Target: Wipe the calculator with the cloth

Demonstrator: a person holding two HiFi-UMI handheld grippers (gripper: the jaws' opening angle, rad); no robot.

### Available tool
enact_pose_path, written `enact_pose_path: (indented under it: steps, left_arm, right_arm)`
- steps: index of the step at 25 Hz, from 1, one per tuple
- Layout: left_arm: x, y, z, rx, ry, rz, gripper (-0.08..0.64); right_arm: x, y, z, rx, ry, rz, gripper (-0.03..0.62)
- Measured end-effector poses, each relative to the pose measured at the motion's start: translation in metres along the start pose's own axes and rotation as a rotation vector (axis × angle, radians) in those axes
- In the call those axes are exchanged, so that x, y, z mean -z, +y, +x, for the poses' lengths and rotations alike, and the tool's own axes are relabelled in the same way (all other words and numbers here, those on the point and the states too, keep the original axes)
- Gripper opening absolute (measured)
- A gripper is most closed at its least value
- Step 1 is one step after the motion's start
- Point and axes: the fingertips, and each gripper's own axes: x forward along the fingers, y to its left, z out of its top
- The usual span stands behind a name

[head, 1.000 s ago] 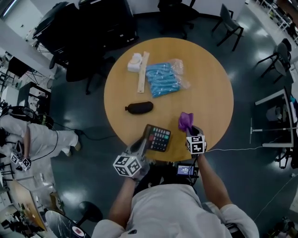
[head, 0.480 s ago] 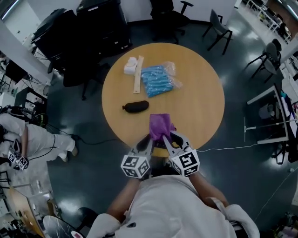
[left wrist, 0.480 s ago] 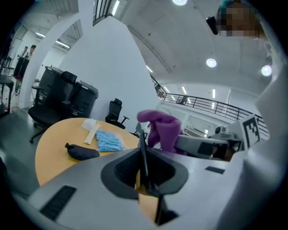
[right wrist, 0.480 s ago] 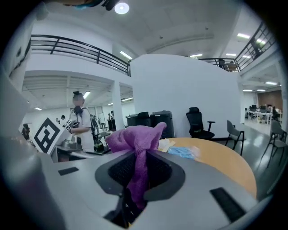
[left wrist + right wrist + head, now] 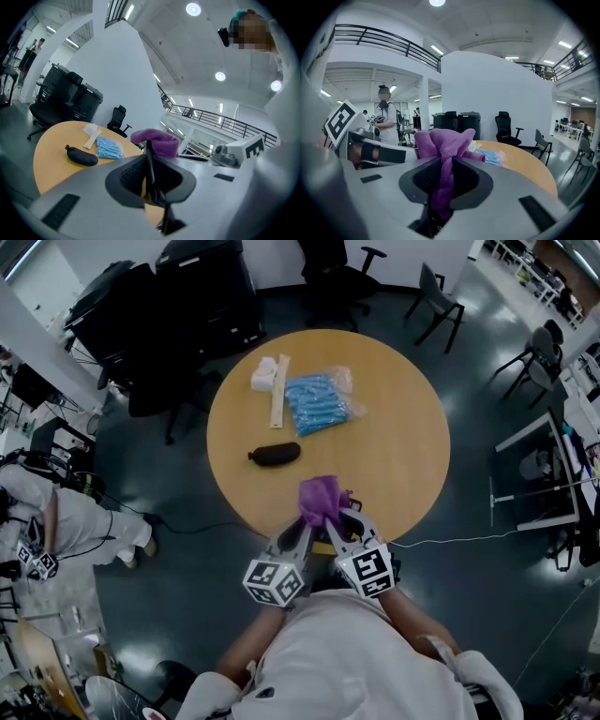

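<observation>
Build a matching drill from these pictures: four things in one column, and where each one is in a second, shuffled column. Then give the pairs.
1. purple cloth
2. calculator
3. black pouch
4. blue packet

A. on the table, beside the wooden strip
B. clamped in the left hand-held gripper
C. on the table, apart from the other things
D. clamped in the right hand-held gripper

Pairs: 1-D, 2-B, 3-C, 4-A
</observation>
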Motion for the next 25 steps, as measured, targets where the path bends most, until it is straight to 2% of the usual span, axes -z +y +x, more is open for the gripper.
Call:
enact_pose_path:
  steps: [21,23,25]
  left_arm:
    - [-0.026,0.024,-0.013,-0.045,-0.079,-0.064,0.048]
    - [-0.026,0.028,-0.012,-0.06,-0.074,-0.061,0.048]
    - [-0.025,0.033,-0.011,-0.075,-0.066,-0.057,0.048]
  right_arm:
    - [0.083,-0.06,-0.032,0.159,0.166,0.149,0.066]
    - [0.085,-0.07,-0.043,0.195,0.156,0.172,0.066]
    - [0.068,-0.073,-0.058,0.215,0.097,0.169,0.066]
